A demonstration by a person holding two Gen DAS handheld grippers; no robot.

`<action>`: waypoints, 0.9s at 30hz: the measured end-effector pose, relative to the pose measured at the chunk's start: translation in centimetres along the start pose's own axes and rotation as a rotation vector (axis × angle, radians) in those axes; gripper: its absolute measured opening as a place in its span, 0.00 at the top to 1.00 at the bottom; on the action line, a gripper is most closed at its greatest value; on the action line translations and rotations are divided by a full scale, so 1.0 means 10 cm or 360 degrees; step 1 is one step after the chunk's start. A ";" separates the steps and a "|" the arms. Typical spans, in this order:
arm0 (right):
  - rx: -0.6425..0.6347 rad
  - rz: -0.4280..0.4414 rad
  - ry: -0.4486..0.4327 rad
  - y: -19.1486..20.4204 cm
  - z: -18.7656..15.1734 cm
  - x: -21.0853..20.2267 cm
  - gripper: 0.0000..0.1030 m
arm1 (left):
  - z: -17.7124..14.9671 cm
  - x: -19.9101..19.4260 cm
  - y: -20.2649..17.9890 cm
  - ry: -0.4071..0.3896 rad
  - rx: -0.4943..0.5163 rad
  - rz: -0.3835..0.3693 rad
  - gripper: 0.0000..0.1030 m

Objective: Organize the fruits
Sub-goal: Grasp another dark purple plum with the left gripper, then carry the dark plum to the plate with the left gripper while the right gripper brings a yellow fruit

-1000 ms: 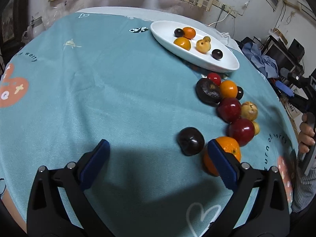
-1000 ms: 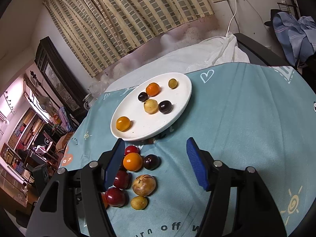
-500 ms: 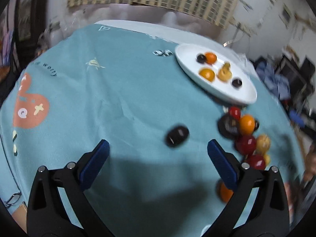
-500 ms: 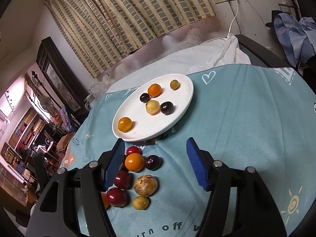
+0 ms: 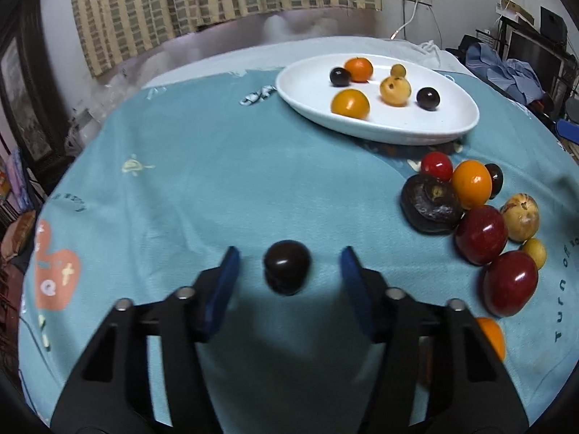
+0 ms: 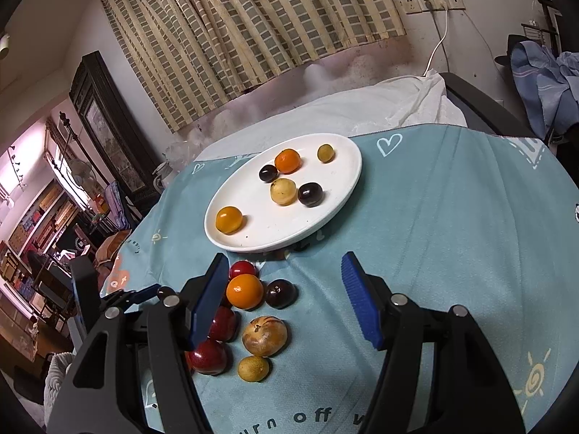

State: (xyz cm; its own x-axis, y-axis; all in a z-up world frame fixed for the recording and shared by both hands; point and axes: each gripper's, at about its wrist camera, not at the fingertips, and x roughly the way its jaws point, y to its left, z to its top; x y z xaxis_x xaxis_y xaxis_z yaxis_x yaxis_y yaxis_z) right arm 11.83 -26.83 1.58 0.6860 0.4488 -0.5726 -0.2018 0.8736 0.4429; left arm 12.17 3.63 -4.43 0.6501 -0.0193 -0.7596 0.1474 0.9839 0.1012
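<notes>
A dark plum [image 5: 286, 270] lies on the teal cloth between the blue pads of my open left gripper [image 5: 288, 282], touching neither pad. A white oval plate [image 5: 452, 108] at the back holds several small fruits. A cluster of loose fruits sits right of the plum: a dark wrinkled fruit [image 5: 429, 208], an orange [image 5: 471, 183], red plums [image 5: 480, 235]. In the right wrist view my right gripper [image 6: 286, 298] is open and empty above the cluster, with the orange [image 6: 244, 291] and a tan fruit [image 6: 265, 335] below it. The plate also shows in that view [image 6: 343, 195].
The teal cloth [image 5: 202, 166] covers a round table with edges near on all sides. A white cloth [image 6: 398, 105] lies behind the plate. Curtains and a wall stand behind. My left gripper shows at the left of the right wrist view [image 6: 119, 298].
My left gripper has swung left and closed in around the dark plum, which now sits between its pads. The right gripper has barely moved.
</notes>
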 end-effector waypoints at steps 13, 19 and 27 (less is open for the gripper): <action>-0.0167 0.0039 0.0182 0.18 -0.14 0.22 0.37 | -0.05 0.00 0.21 -0.0040 -0.0258 -0.0232 0.75; -0.0309 0.0060 0.0323 0.31 -0.36 0.27 0.56 | -0.06 0.01 0.18 -0.0023 -0.0249 -0.0248 0.75; -0.0645 -0.0048 0.0410 0.61 -0.72 0.36 0.67 | -0.08 0.05 0.21 0.0009 -0.0263 -0.0259 0.74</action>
State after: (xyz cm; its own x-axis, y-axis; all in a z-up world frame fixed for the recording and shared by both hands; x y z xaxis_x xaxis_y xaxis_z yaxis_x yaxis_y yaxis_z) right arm 8.06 -18.48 -2.71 0.5106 0.4094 -0.7560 -0.4759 0.8669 0.1481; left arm 12.20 5.81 -5.08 0.6236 -0.1798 -0.7608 0.1256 0.9836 -0.1295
